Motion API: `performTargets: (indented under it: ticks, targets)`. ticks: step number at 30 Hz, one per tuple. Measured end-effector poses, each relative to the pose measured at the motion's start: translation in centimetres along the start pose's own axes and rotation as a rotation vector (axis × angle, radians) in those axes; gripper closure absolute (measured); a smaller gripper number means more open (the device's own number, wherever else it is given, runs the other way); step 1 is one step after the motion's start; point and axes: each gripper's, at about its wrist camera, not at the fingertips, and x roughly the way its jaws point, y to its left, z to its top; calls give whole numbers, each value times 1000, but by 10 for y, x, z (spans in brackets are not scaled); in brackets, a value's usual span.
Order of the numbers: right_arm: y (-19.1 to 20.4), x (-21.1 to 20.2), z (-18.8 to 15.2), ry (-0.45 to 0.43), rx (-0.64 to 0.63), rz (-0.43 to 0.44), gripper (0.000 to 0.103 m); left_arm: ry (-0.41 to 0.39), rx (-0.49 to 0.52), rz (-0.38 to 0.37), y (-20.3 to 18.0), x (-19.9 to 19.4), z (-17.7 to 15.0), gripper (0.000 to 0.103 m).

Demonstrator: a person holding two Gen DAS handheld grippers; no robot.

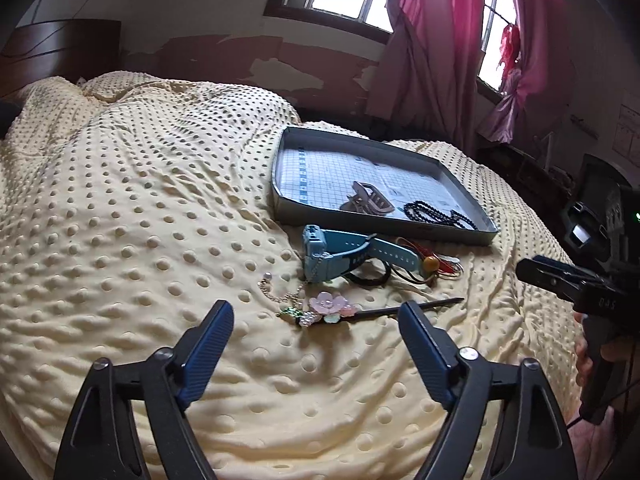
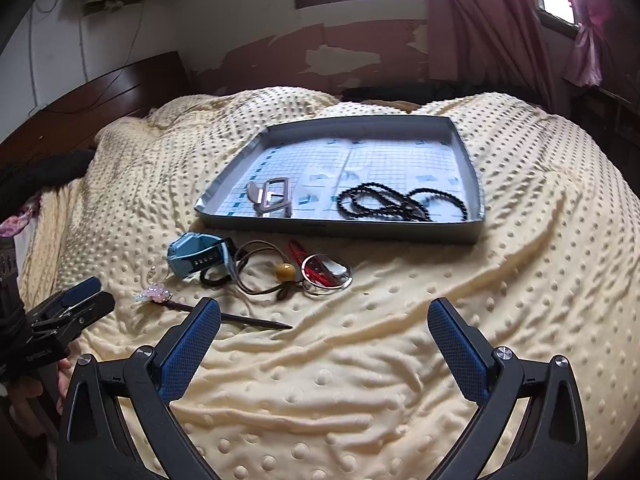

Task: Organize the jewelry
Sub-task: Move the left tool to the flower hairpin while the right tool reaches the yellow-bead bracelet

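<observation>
Both grippers hover over a yellow dotted blanket point(image 2: 400, 360) on a bed; neither holds anything. Left gripper point(image 1: 316, 324): jaws spread wide, empty. Right gripper point(image 2: 324, 316): jaws likewise spread, empty. Tray point(image 2: 478, 200) sits at upper centre of both views and already holds a clip point(image 2: 272, 196) and a black bead string point(image 2: 400, 202). Items not yet sorted lie on the blanket just below the tray's near edge: a blue watch point(image 1: 332, 256), a cord with an amber bead point(image 2: 285, 270), a ring with red parts point(image 2: 326, 276), a thin chain point(image 1: 280, 292), and a flower hairpin point(image 1: 332, 308). In the left wrist view the hairpin lies directly ahead, between the two fingers and just beyond their tips. Its long axis runs left to right across the frame, roughly square to the gripper's pointing direction, with the flower head at centre and the dark stem reaching right past the right finger. In the right wrist view the same hairpin point(image 2: 224, 314) lies at lower left, its stem partly hidden behind the left finger and its tip pointing toward frame centre. Judgement: the left gripper is better lined up with the hairpin and appears the nearer. Because the pin lies across the jaw opening, a closing pinch would run along its length, so a wrist turn or a grasp at the flower head looks needed.
</observation>
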Motion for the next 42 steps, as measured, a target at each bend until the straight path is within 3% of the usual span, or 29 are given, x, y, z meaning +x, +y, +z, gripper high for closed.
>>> performTargets:
  ticks: [5,7,11,18,23,27,34,42]
  targets:
    - [-2,6,8,4,-45,42,4,25,44,-38,-9,6,-3,33]
    - [-5,9,11,11,-47,61,15,35,66,-48,-14,8,-4,34]
    - [-12,18,9,49,-18,94,25,61,92,-52,-18,17,-5,36]
    - [-7,38,6,102,-33,93,45,125,-11,-108,-9,29,-7,43]
    - [2,44,5,111,-54,115,51,178,-67,-184,-13,36,-16,45]
    - [11,49,7,115,-71,139,59,175,-74,-161,-15,38,-14,45]
    - [8,59,7,135,-35,166,71,126,-39,-21,-8,32,-8,45]
    - [14,72,8,160,-16,230,74,195,-200,-176,7,43,-10,46]
